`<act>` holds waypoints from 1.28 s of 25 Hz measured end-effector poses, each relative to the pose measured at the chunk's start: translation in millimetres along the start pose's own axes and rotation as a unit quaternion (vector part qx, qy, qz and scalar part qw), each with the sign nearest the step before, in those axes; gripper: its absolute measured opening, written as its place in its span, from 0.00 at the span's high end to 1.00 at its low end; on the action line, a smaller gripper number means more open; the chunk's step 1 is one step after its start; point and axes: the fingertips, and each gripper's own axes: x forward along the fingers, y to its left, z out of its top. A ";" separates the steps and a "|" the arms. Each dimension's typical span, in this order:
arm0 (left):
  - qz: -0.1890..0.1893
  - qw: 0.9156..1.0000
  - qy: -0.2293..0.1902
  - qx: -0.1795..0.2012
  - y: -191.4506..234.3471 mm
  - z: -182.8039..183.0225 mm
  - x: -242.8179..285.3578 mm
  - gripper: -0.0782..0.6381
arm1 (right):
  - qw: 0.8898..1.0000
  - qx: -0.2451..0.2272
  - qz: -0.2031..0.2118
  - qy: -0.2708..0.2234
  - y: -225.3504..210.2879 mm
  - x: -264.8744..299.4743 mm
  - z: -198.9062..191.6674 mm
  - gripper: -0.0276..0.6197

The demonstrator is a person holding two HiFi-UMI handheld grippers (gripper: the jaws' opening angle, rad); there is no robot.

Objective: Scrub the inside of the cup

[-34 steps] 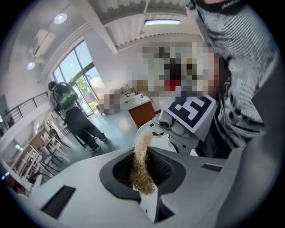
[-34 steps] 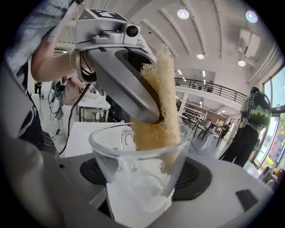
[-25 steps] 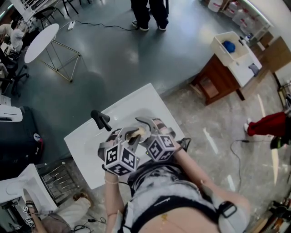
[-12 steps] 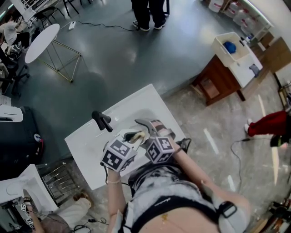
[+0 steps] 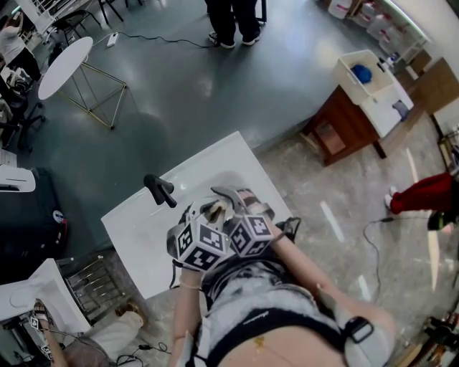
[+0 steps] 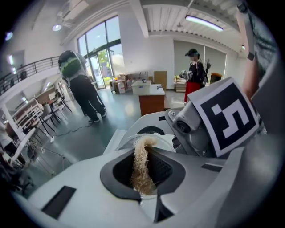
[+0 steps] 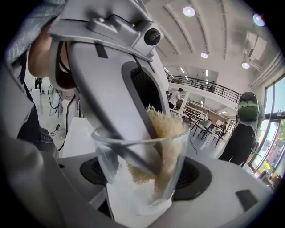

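A clear glass cup (image 7: 116,171) sits tilted between the wide-set jaws of my right gripper (image 7: 144,178), which is shut on it. A tan fibrous scrub sponge (image 7: 168,133) reaches down inside the cup, against its wall. My left gripper (image 6: 142,176) is shut on that sponge (image 6: 141,162), and its fingers dip into the cup's mouth (image 6: 133,139). In the head view both grippers meet over the white table, with the left gripper (image 5: 208,213) beside the right gripper (image 5: 228,203), and the sponge (image 5: 216,208) shows between them.
The white table (image 5: 143,229) carries a black handle-shaped object (image 5: 159,188) at its far left. Beyond it stand a round white table (image 5: 64,64), a wooden cabinet (image 5: 344,125) with a white bin, and a person (image 5: 233,21). A wire rack (image 5: 93,283) sits lower left.
My left gripper has rolled about its own axis with the sponge in the cup, and its marker cube has shifted right toward the right gripper's cube. The right gripper and the cup stayed put.
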 end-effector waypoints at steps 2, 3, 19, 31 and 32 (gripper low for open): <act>0.002 1.000 0.014 0.012 -2.8 -1.7 2.7 0.84 | 1.000 -0.001 -0.001 0.001 0.9 0.9 -0.9 0.35; -0.004 1.000 0.015 0.012 -4.2 -1.5 2.7 0.84 | 1.000 -0.003 0.001 0.003 0.9 -0.2 -0.8 0.35; -0.113 0.992 -0.039 -0.051 -12.9 10.5 -32.6 0.84 | 1.000 0.013 0.008 0.007 -1.4 -9.9 -9.9 0.35; -0.003 1.000 -0.005 0.011 -0.7 -0.9 -8.2 0.84 | 0.998 0.046 0.030 0.009 6.8 -3.9 -5.3 0.35; -0.004 1.000 -0.003 0.011 -1.5 -1.7 -5.6 0.84 | 0.998 0.048 0.030 0.008 6.7 -3.7 -4.6 0.35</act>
